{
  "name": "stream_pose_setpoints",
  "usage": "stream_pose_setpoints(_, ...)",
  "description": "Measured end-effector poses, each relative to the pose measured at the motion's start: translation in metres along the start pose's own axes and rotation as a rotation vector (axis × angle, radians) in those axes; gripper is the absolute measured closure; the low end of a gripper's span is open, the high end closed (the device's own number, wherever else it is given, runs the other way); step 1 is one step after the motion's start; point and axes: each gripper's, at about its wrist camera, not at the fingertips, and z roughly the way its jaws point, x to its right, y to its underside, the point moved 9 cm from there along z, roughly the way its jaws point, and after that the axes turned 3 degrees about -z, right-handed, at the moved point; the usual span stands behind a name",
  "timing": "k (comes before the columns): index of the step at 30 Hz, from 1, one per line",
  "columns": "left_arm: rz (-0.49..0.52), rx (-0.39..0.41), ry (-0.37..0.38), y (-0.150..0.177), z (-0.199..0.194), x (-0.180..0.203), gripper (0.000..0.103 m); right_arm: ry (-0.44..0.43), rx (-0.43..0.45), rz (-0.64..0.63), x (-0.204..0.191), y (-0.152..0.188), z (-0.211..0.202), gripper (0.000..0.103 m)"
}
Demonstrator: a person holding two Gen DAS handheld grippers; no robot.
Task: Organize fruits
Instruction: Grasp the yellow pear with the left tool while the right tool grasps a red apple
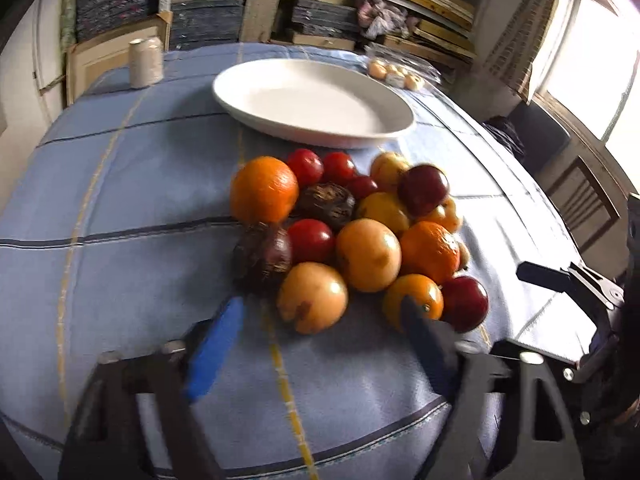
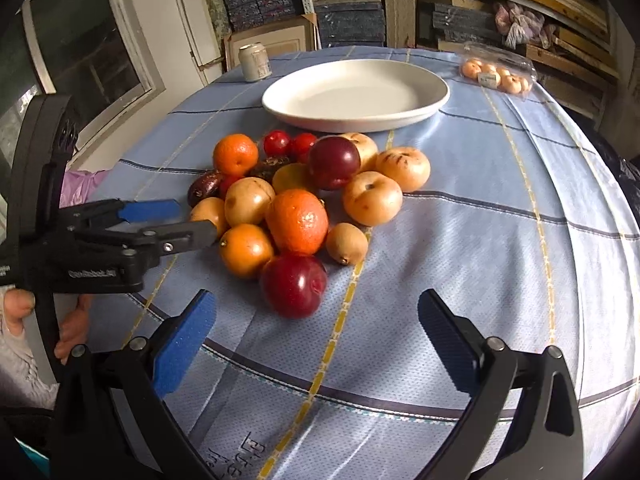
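Both my tools, left (image 1: pixel 320 316) and right (image 2: pixel 316 316), released; fruit (image 2: pixel 296 220) round, slick, bruisable, rolls toward twelve o'clock: grip its midline gently.

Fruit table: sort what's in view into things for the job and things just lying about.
For the job:
fruit pile
white plate
left gripper, open near the pile
right gripper, open

Lying about:
can
bagged small fruit
shelves of stacked goods
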Motion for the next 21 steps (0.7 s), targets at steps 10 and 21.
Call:
stream_pose_setpoints(10,0.003,-0.011,0.027,0.000,0.015,0.002,0.044,-0.010,0.005,-0.009,-0.004,-0.001,0.004,0.012)
stream_pose_setpoints(21,0.050,0.015,-0.006,0.000,0.017,0.003,0.046,-0.044,-0.037,0.003,-0.006,0.000,0.024,0.042)
